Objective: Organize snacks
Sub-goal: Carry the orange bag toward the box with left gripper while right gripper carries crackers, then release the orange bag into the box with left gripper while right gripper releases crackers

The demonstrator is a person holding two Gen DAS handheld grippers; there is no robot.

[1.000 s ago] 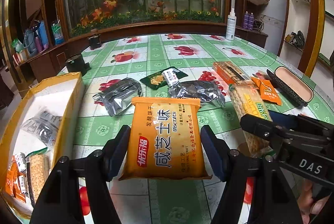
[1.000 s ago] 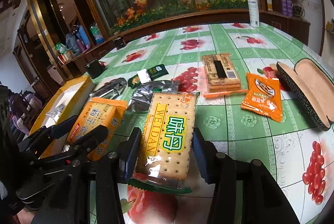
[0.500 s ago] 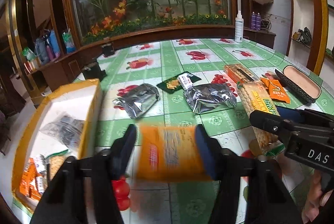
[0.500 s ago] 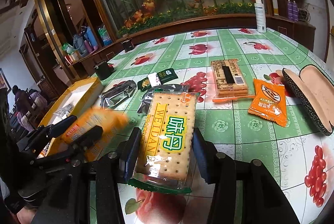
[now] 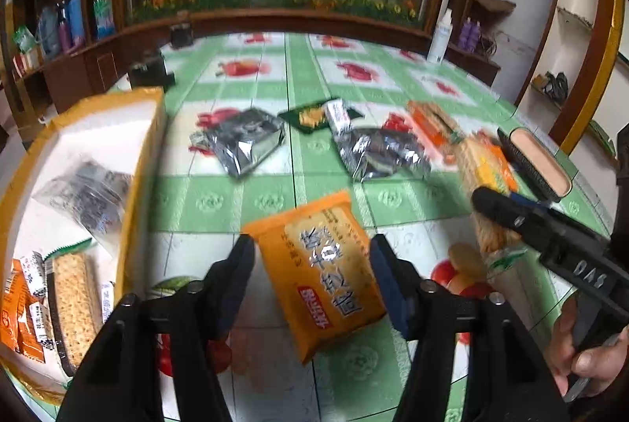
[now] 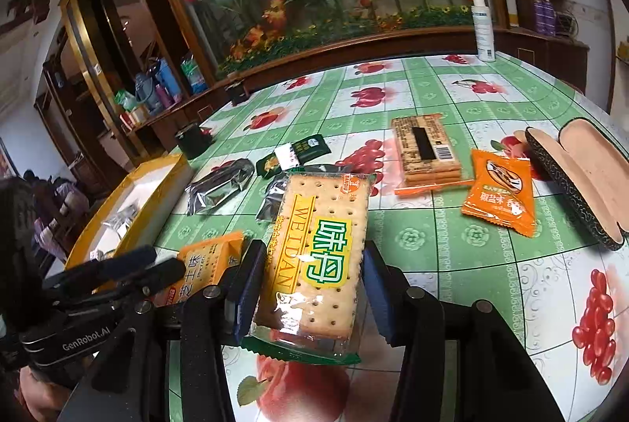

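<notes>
Near the front edge of the table (image 6: 432,237), the orange biscuit pack (image 5: 322,272) sits between the fingers of the left gripper (image 5: 310,249). It is skewed: its long axis runs from far left to near right instead of along the fingers. The right pad meets its right edge, the left pad is close to its far left corner, and a gap shows lower on that side. These jaws have just been opening with the pack between them. I cannot tell whether they pinch it or merely bracket it.

The yellow box (image 5: 145,162), where sorted snacks lie, is to the left of this gripper and just beside it. The left hand is therefore the nearer one, and its coming move is probably a short carry leftward over the box wall. A skewed pack could catch on that wall.

The right gripper (image 6: 312,257) is clamped on the long cracker pack (image 6: 314,209), which lies straight along the fingers, further right.

The left wrist view looks down into the box and shows a cracker pack, orange sachets and a clear bag. The right wrist view shows only the box's rim, but gives sharply the orange pack's far end jutting past the left fingers.
</notes>
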